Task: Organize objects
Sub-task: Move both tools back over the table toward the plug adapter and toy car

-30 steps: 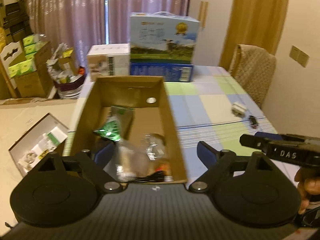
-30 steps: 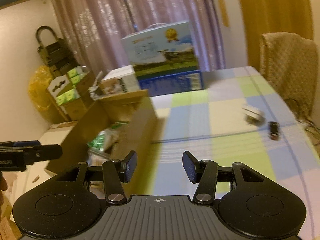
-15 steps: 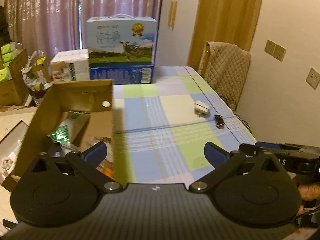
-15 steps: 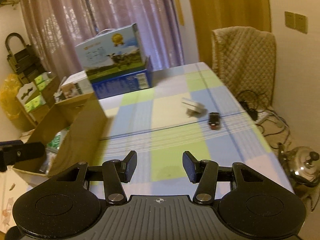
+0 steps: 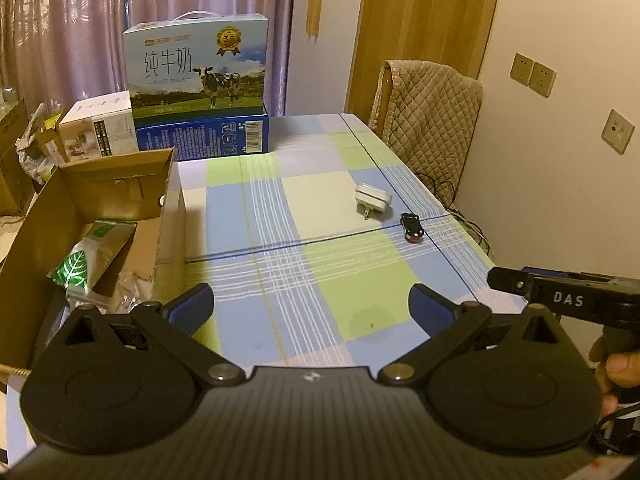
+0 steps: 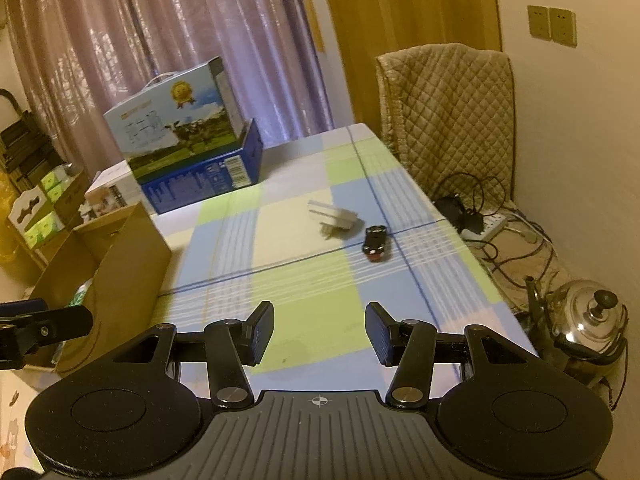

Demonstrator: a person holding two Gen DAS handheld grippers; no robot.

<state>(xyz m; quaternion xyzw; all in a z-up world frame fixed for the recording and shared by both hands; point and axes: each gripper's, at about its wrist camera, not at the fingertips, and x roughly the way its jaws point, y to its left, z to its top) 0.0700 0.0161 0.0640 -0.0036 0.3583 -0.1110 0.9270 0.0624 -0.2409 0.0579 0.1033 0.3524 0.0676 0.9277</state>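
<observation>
A table (image 5: 280,264) covered in a blue, green and white checked cloth held several things. A white plug adapter (image 5: 373,200) lay mid-table, a small black toy car (image 5: 412,227) just beside it. Left of the adapter stood an open cardboard box (image 5: 168,216); behind it, stacked milk cartons (image 5: 198,84).

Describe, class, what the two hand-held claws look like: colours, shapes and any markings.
Each claw is matt black, with two round disc housings, a ribbed grey centre plate bearing a small crosshair mark, and silver pivot screws. The left claw and right claw have blue textured pads. Seen side-on, the right claw's body carries white "DAS" lettering.
</observation>
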